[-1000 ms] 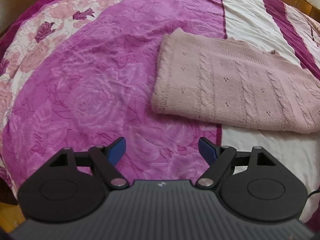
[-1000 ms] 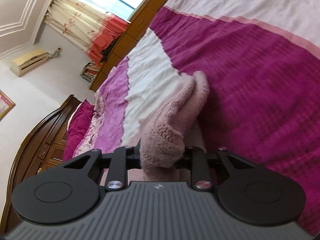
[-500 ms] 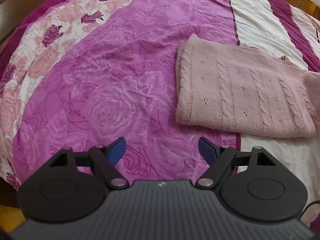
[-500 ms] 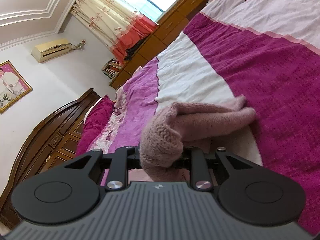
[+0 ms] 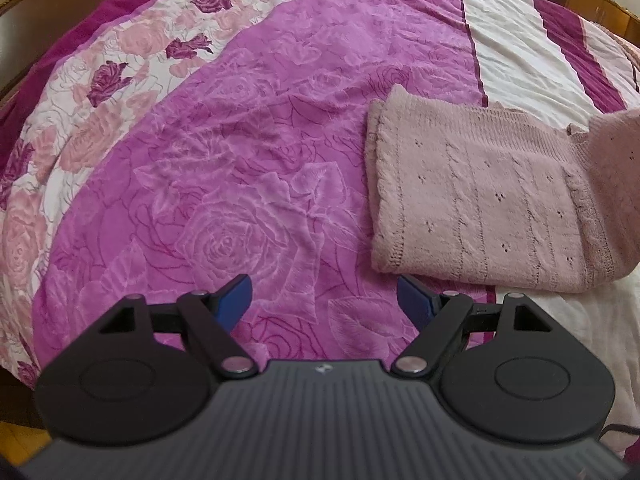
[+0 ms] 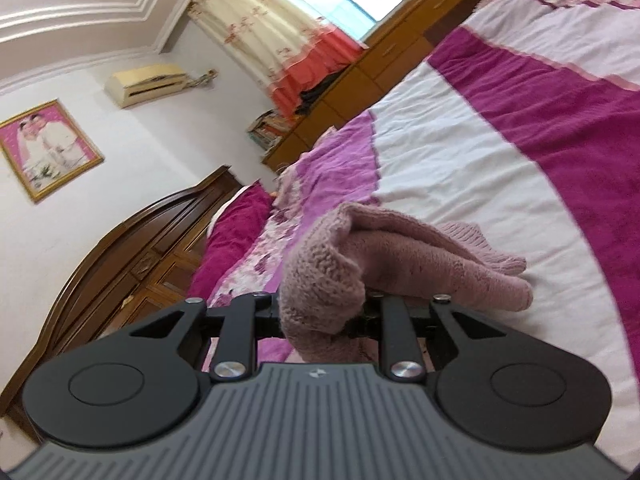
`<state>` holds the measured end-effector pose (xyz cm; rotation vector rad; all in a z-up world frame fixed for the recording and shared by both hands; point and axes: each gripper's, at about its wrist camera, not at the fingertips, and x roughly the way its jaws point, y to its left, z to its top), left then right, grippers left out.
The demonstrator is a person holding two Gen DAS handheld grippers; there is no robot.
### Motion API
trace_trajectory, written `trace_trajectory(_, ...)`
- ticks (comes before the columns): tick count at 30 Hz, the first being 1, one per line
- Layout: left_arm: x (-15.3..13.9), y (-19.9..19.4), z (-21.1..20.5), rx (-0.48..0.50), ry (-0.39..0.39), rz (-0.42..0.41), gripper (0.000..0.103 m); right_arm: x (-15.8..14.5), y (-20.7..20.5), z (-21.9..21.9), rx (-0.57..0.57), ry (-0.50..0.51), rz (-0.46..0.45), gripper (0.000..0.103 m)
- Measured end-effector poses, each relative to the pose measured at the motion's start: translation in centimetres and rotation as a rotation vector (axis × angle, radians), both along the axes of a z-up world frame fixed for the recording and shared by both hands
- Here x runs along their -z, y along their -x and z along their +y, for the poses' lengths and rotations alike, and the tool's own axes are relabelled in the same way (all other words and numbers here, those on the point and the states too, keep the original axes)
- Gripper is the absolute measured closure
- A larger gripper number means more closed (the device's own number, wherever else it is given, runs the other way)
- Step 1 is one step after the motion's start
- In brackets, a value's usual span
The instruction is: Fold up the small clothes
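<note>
A dusty-pink knitted sweater lies folded on the bed, right of centre in the left wrist view; its right end is lifted off the cover. My left gripper hovers open over the purple bedspread, below and left of the sweater, blue pads apart with nothing between them. In the right wrist view my right gripper is shut on a bunched edge of the pink sweater, which trails away onto the white stripe of the bed. The knit hides the right fingertips.
The bedspread has purple rose, floral white, plain white and magenta bands. A dark wooden headboard and a magenta pillow lie at the bed's far end. Wooden cabinets, curtains and a window line the wall.
The right gripper has risen and rolled with the sweater edge, lifting that end off the bed. The left gripper drifted so the sweater sits further right in its view.
</note>
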<state>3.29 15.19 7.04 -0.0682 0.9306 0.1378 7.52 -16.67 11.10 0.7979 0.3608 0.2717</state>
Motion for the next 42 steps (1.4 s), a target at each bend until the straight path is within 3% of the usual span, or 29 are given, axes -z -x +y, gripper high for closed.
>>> trace_trajectory(11, -0.2, 0.2, 2.9, -0.059, 0.033, -0.038, 0.022, -0.9, -1.5, 9.5, -0.232, 0.138, -0.020, 0.078)
trace_trajectory(24, 0.1, 0.8, 6.8, -0.132, 0.065, -0.075, 0.022, 5.8, -2.4, 21.4, -0.452, 0.480, 0.107, 0.077)
trace_trajectory(26, -0.1, 0.8, 7.0, -0.126, 0.066, -0.090, 0.022, 5.9, -2.6, 22.0, -0.457, 0.519, 0.102, 0.069)
trace_trajectory(30, -0.7, 0.6, 6.9, -0.107, 0.092, -0.120, 0.022, 5.2, -1.9, 22.3, -0.483, 0.504, 0.093, 0.048)
trace_trajectory(36, -2.4, -0.3, 6.0, -0.055, 0.149, -0.160, 0.022, 3.8, 0.5, 20.4, -0.458, 0.449, 0.099, 0.046)
trace_trajectory(40, -3.7, -1.1, 4.3, -0.004, 0.141, -0.193, 0.022, 2.6, 2.6, 17.4, -0.420, 0.384, 0.092, 0.044)
trace_trajectory(42, -4.2, -1.7, 3.3, 0.020, 0.126, -0.200, 0.022, 2.0, 3.4, 15.9, -0.382, 0.365, 0.083, 0.039)
